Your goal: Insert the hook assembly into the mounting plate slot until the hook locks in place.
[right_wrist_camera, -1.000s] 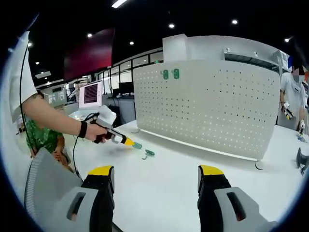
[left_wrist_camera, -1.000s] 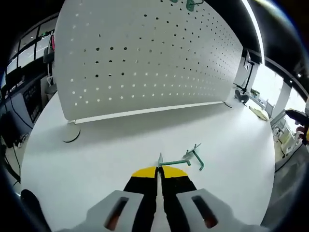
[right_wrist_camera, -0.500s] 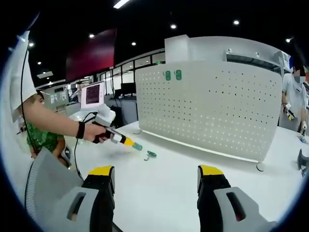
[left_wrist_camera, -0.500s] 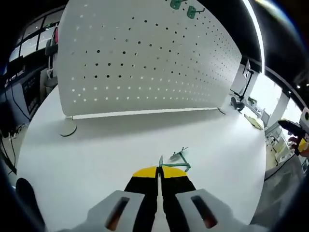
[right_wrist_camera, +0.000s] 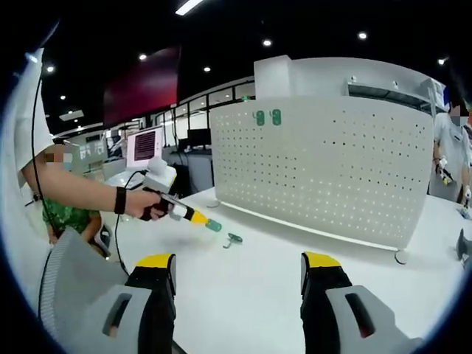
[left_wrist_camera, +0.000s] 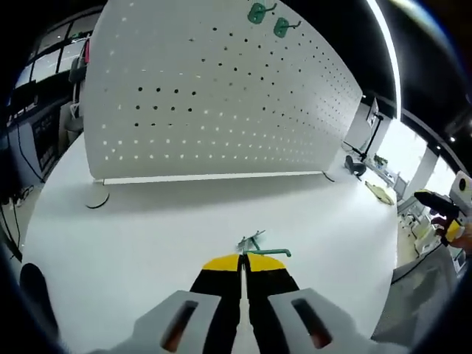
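Over the last second the green hook [left_wrist_camera: 259,245] shifts in the left gripper view: its long arm, earlier trailing off to the right of the jaw tips, now lies short and close above them at lower centre, and the pegboard [left_wrist_camera: 221,96] fills the upper frame with two green hooks [left_wrist_camera: 268,20] already hung near its top edge. In the right gripper view the left gripper [right_wrist_camera: 200,219] sits a little higher at centre left, with a green piece at its tip and another small green part [right_wrist_camera: 233,238] on the white table [right_wrist_camera: 258,295] just beside it. This suggests the hook is being lifted and turned toward the board; insertion has not begun, and the board is well apart from the hook.

The left gripper's jaws are pressed together with no visible gap, pinching the hook's base at their yellow tips. The right gripper [right_wrist_camera: 237,274] stands wide apart at the bottom of its own view, holding and touching nothing.
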A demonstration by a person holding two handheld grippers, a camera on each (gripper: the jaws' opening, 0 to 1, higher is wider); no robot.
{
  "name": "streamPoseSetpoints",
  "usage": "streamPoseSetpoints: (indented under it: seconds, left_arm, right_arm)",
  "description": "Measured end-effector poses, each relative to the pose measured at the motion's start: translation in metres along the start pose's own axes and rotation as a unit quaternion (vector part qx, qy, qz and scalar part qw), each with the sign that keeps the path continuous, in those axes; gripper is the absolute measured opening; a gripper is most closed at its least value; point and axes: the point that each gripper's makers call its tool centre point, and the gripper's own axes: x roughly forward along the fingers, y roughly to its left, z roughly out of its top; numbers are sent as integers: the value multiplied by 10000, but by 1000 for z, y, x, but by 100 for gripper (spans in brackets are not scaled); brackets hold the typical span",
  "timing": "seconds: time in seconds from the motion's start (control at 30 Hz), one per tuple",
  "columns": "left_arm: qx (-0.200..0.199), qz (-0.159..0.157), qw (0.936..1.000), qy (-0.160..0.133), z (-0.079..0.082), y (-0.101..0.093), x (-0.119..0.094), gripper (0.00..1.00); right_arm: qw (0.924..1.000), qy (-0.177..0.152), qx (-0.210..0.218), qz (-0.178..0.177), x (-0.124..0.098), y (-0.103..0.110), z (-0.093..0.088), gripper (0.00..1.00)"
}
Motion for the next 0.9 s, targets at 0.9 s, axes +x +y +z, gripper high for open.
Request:
streamPoseSetpoints:
  seconds: [0.9]
  left_arm:
    - [-24, -307, 9993, -225, 11, -52, -29, 1]
  right_arm:
    - [9989, -111, -67, 444, 4, 19, 5, 67]
